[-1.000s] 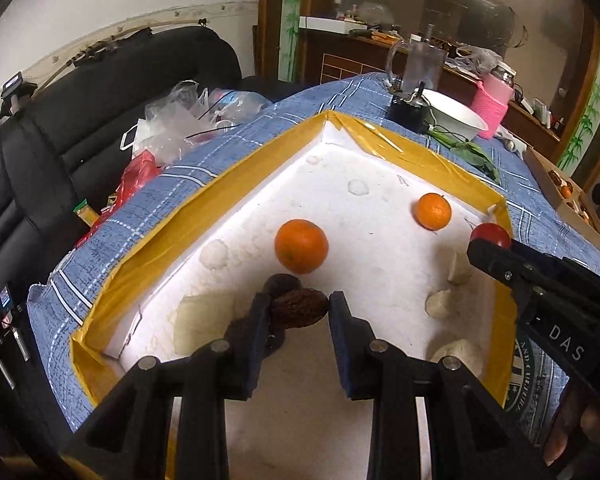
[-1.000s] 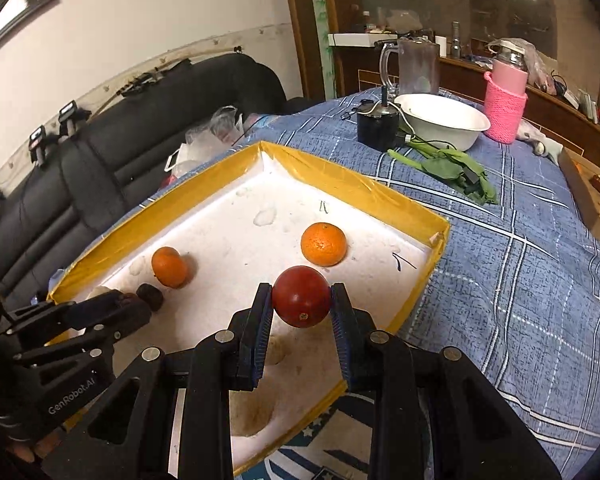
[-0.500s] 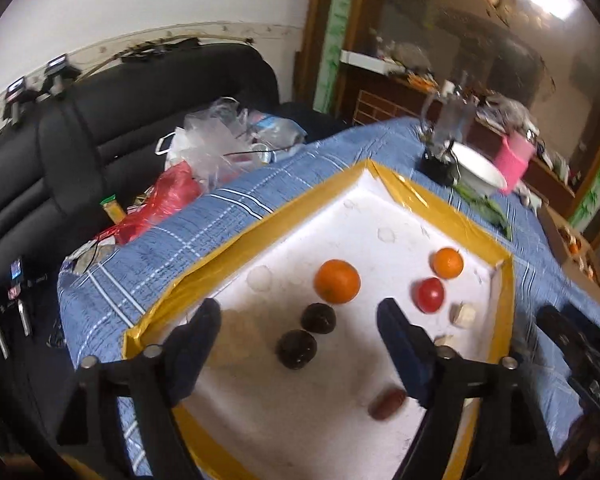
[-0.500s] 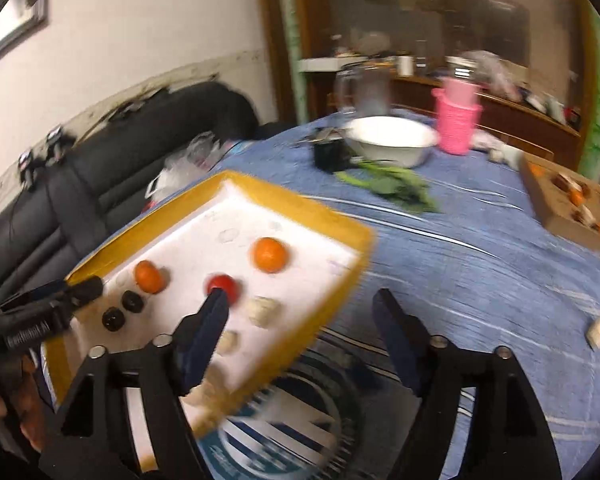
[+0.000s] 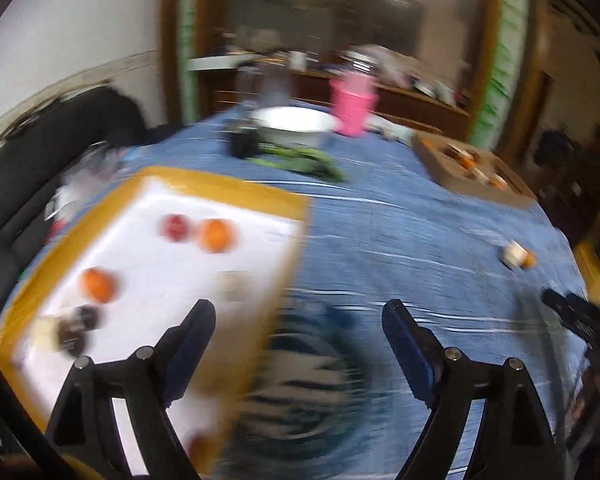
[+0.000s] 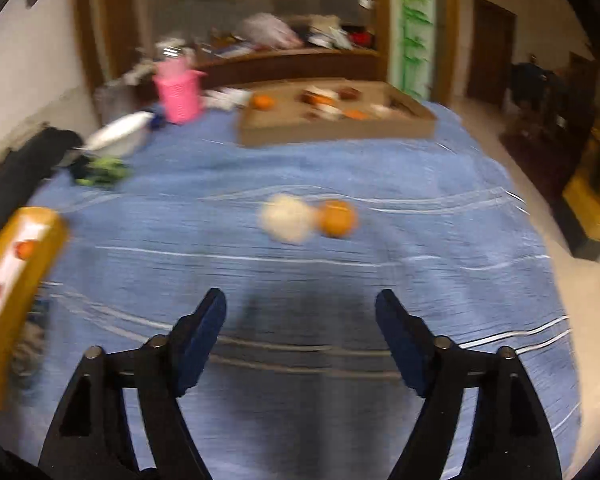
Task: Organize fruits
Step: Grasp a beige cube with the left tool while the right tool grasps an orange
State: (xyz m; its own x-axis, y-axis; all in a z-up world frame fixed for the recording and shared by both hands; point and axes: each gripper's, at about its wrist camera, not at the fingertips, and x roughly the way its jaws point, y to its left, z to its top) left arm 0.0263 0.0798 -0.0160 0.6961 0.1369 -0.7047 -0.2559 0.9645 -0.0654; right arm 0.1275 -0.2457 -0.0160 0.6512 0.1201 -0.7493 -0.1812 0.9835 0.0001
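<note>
Cloth-covered table with a foam tray, cardboard box and plastic tools.

A blue woven tablecloth (image 6: 300, 168) with thin white stripes covers the table, matt and lightly ribbed. At the left, the tray (image 5: 228, 192) looks like white matt foam edged in glossy yellow tape. At the far right, a box (image 6: 332, 130) of plain brown cardboard. A pink basket (image 6: 179, 90) looks like woven plastic. The far bowl (image 5: 296, 122) is smooth glossy white. Each hand-held gripper, left (image 5: 298, 344) and right (image 6: 300, 328), is matt black plastic with dark blue ribbed pads and small metal pins.
</note>
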